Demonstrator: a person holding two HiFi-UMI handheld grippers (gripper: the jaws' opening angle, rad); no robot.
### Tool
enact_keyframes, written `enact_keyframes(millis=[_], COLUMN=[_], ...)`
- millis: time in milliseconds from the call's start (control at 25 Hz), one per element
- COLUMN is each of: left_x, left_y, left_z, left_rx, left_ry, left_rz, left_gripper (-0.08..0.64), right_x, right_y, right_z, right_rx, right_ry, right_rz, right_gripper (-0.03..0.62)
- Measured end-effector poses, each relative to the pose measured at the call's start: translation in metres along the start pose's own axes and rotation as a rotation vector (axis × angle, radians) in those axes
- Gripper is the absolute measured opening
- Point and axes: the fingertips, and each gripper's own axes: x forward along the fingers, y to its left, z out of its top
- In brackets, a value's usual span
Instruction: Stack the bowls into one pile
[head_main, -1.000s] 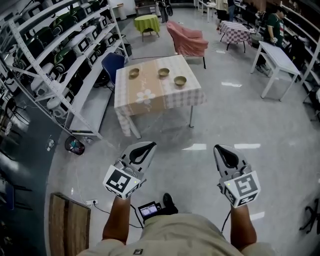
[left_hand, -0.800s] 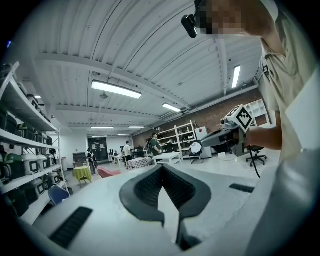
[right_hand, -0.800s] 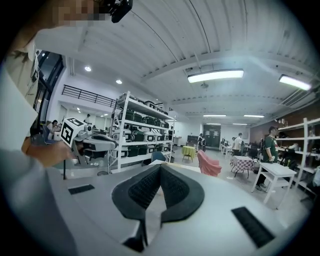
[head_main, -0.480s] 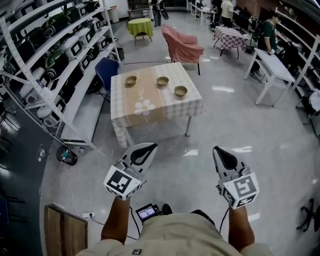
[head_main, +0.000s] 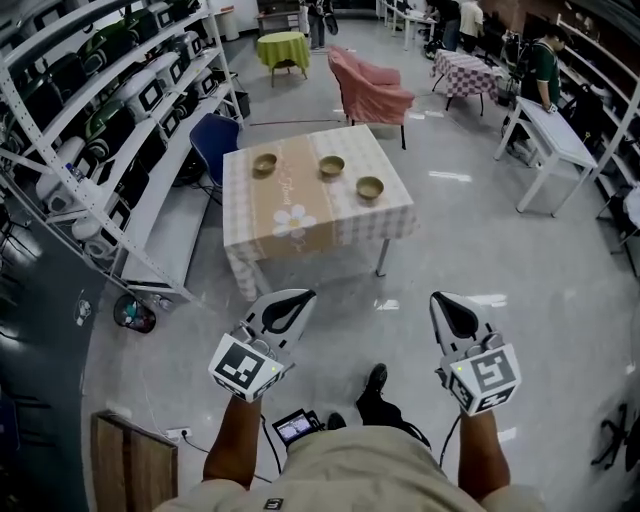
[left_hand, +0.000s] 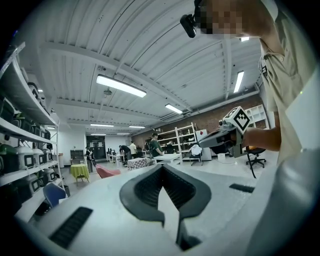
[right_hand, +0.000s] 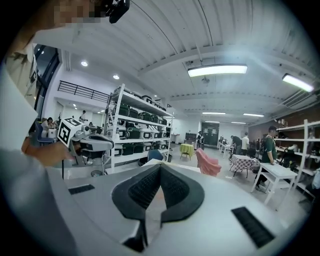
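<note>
Three small brownish bowls stand apart on a square table (head_main: 300, 235) with a checked and flowered cloth: the left bowl (head_main: 265, 163), the middle bowl (head_main: 331, 165) and the right bowl (head_main: 370, 186). Both grippers are held low in front of the person, well short of the table. The left gripper (head_main: 299, 296) is shut and empty, and its own view shows its jaws (left_hand: 161, 168) closed. My right gripper (head_main: 445, 299) is also shut with nothing in it, pads pressed together in the right gripper view (right_hand: 160, 166). No bowl shows in either gripper view.
A long metal shelving rack (head_main: 90, 120) runs along the left, with a blue chair (head_main: 215, 140) beside the table. Behind stand a pink-draped chair (head_main: 372, 92) and a green table (head_main: 285, 45); at right, a white table (head_main: 550, 120). A wooden board (head_main: 130, 465) lies bottom left.
The person has stepped toward the table, which now sits slightly lower and larger in the head view; a foot shows forward. Both grippers keep the same shut pose.
</note>
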Motion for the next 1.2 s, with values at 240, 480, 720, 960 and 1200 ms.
enact_keyframes(millis=[240,480,720,960,1200], left_x=[0.033,0.084,0.148,0.201,0.232], left_y=[0.027,0.061,0.089,0.109,0.129], left_z=[-0.007,-0.018,-0.021,-0.017,-0.01], left_rx=[0.004,-0.014,-0.002,0.025,0.032], left_ry=[0.017,0.055,0.099,0.122,0.146], left_rz=[0.02,0.059,0.081,0.118,0.143], left_gripper=[0.006,0.006,0.006,0.006,0.006], right_x=[0.044,0.094,0.139,0.174,0.202], right_y=[-0.031,-0.078,-0.14,-0.193,-0.221], right_z=[-0.002,-0.013,-0.018,-0.026,-0.03], right_rx=[0.011,0.035,0.057,0.063,0.073], right_ry=[-0.007,0.0,-0.006,-0.015,-0.008], right_rz=[0.03,0.067,0.102,0.139,0.16], right_gripper=[0.003,0.003,0.003,0.003,0.003])
